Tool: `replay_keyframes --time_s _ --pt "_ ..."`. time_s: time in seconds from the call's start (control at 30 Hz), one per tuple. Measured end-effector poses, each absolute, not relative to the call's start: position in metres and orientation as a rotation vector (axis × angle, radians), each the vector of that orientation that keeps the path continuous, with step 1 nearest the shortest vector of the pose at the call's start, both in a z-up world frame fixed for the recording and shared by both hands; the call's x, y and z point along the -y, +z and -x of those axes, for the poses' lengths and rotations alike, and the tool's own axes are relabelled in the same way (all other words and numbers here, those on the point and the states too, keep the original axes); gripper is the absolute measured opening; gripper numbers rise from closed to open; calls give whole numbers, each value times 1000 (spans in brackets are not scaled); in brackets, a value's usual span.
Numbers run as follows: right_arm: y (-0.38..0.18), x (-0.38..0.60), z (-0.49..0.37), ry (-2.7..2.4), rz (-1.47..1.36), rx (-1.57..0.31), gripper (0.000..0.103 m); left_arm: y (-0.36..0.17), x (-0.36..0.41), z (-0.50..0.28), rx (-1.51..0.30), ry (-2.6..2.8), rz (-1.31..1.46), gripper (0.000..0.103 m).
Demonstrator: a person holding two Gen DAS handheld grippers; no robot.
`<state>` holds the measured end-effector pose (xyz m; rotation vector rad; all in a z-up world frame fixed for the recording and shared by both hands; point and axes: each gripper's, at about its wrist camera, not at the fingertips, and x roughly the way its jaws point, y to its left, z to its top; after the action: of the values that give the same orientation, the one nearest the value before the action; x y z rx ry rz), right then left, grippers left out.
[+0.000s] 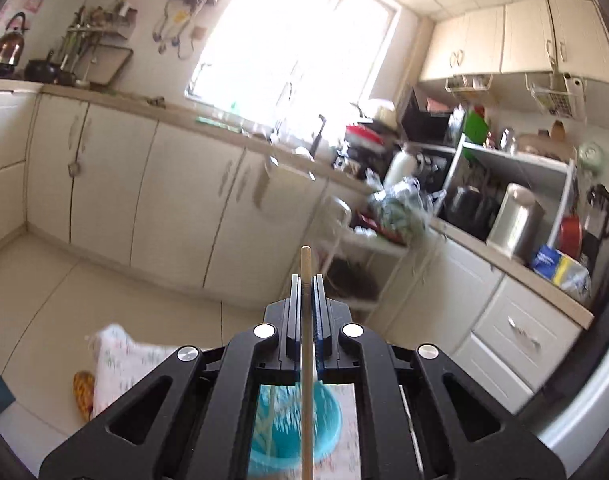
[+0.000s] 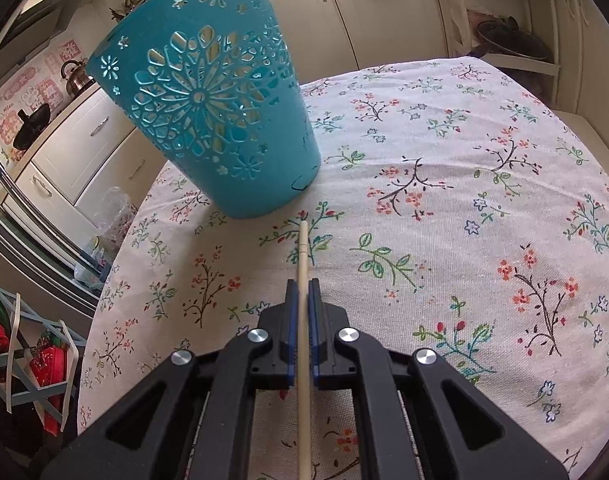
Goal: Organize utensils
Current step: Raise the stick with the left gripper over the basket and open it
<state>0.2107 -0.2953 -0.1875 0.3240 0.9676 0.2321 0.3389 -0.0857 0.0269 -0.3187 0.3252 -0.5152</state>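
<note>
A wooden chopstick [image 2: 303, 264] is clamped lengthwise in the right hand-held gripper [image 2: 303, 286], tip aimed at the teal basket [image 2: 208, 100] just ahead-left on the worktop [image 2: 444, 184]. Another chopstick [image 1: 305, 276] is pinched by the left hand-held gripper [image 1: 306, 284], raised above the basket [image 1: 328, 412].

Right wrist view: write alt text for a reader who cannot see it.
The right gripper is shut on a thin wooden chopstick that points forward over a table covered by a floral tablecloth. Just beyond the stick's tip stands a teal plastic basket with cut-out flower patterns; kitchen cabinets lie behind it.
</note>
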Motion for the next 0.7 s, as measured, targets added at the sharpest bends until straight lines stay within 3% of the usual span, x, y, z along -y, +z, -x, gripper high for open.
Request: replay_keyframes --time_s 0.37,0.7 --pt "-188 297 -211 236 -337 -968 6 15 105 -396 -248 -404 332 5" --pt "-188 299 -211 240 -351 -969 6 -14 105 -403 -264 -372 337 5"
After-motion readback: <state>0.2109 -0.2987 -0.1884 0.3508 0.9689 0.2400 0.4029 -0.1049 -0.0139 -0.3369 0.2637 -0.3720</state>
